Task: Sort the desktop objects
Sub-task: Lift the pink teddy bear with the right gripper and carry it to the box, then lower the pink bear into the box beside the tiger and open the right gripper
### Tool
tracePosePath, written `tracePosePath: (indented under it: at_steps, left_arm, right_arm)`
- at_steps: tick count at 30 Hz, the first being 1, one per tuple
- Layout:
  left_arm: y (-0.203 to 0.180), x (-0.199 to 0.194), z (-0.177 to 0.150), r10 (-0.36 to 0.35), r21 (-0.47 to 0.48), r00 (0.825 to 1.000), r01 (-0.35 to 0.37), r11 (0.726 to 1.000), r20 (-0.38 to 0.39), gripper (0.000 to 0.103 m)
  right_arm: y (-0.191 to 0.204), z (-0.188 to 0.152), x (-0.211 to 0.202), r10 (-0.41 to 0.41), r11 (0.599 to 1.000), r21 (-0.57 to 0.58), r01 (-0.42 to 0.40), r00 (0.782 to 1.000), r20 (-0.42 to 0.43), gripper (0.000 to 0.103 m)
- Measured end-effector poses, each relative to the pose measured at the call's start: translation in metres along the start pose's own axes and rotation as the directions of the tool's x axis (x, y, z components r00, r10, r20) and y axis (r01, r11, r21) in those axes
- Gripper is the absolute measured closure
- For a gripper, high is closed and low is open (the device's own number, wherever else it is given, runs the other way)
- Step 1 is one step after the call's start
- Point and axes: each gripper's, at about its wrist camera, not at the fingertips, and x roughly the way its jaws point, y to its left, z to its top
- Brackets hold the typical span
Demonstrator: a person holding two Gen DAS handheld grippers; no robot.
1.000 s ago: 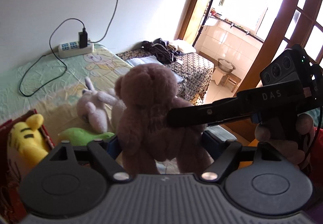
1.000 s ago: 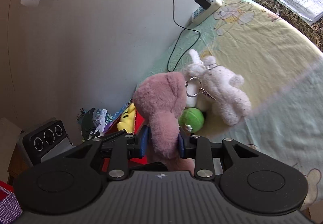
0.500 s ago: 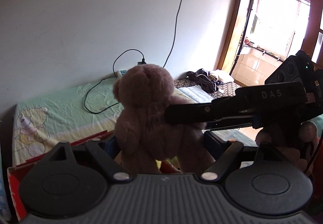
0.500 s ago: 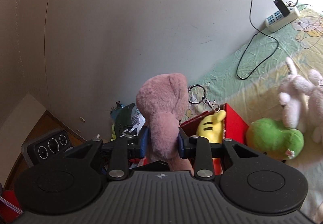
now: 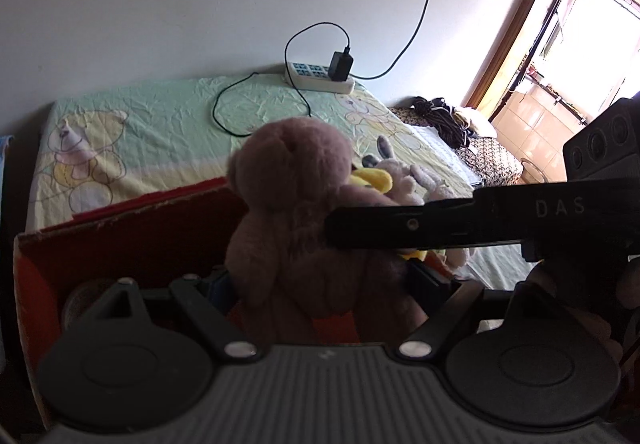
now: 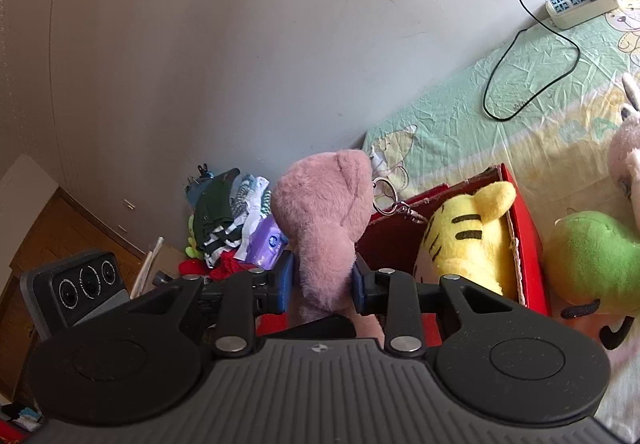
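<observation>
The bed, with its pale green bear-print sheet, runs along the wall. A red box sits at its near end, and everything below is placed from that box. A yellow striped plush tiger lies inside it. A green plush rests just outside its right wall, with a pale pink rabbit plush beyond it. The pink teddy bear hangs upright over the box's open left part. The right tool pinches the bear's body. The left tool has just been opening; the bear's lower body stands between its spread blue pads, but contact cannot be judged. A white power strip lies far beyond the box, by the wall.
</observation>
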Motion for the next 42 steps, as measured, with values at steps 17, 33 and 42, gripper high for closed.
tracePosePath:
  at_steps: [17, 33, 42]
  left_arm:
    - [0.021, 0.036, -0.017, 0.0, -0.033, 0.984, -0.007, 0.999, -0.179, 0.014]
    - [0.03, 0.047, -0.024, -0.014, -0.095, 0.973, -0.008, 0.995, -0.231, 0.009]
    - [0.029, 0.051, -0.024, 0.001, -0.092, 0.97, -0.024, 0.995, -0.244, 0.004]
  right_arm:
    - [-0.001, -0.016, 0.056, -0.232, 0.972, -0.051, 0.228, 0.964, -0.126, 0.072]
    - [0.003, -0.027, 0.075, -0.323, 0.943, -0.122, 0.31, 0.941, -0.103, 0.071]
    - [0.002, -0.028, 0.072, -0.318, 0.943, -0.135, 0.305, 0.945, -0.084, 0.07]
